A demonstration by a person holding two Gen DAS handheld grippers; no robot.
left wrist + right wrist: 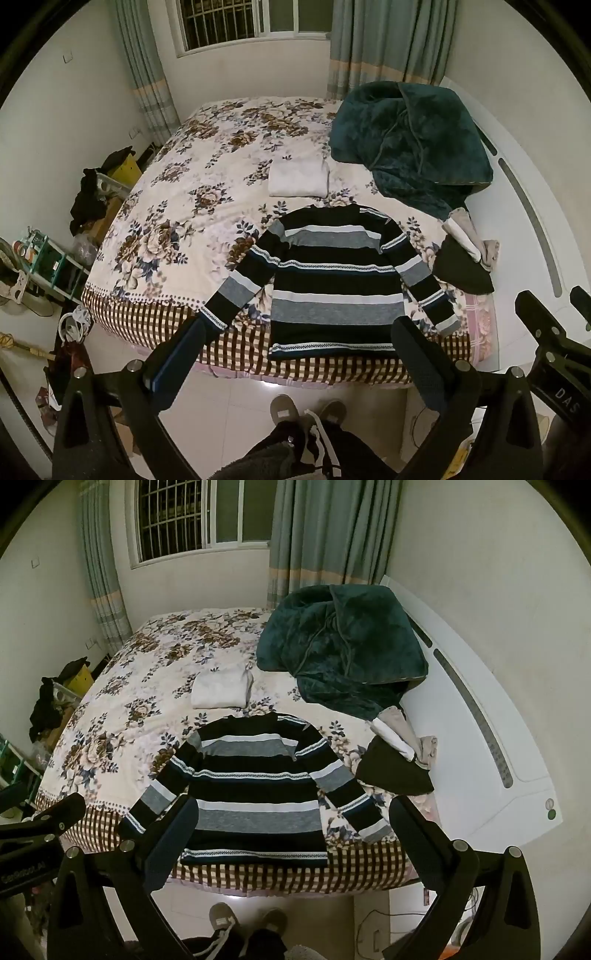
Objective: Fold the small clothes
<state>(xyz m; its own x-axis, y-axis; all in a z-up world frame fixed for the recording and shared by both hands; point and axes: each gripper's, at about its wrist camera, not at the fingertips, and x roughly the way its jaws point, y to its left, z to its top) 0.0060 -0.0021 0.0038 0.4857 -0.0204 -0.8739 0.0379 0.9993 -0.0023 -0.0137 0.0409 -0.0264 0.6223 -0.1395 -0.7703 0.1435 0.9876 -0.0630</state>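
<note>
Striped sweater (332, 280) flat at bed's (184, 206) near edge, soft and floppy (light knit), grab sleeve cuffs; left gripper (299, 354) and right gripper (295, 834) both wide open, empty.

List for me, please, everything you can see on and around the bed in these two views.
striped sweater: one, black, grey and white, spread flat at the bed's near edge, sleeves out
folded garment: one, white, behind the sweater, mid-bed
blanket: one, dark teal, heaped at the far right of the bed
small clothes pile: one, black, beige and white, right of the sweater
bed cover: one, floral white and brown with a checked border
window: one, barred, far wall
curtains: two, grey-green, beside the window
shoes: two, grey, on the floor tiles
left gripper: one, black, fingers open, empty
right gripper: one, black, fingers open, empty
</note>
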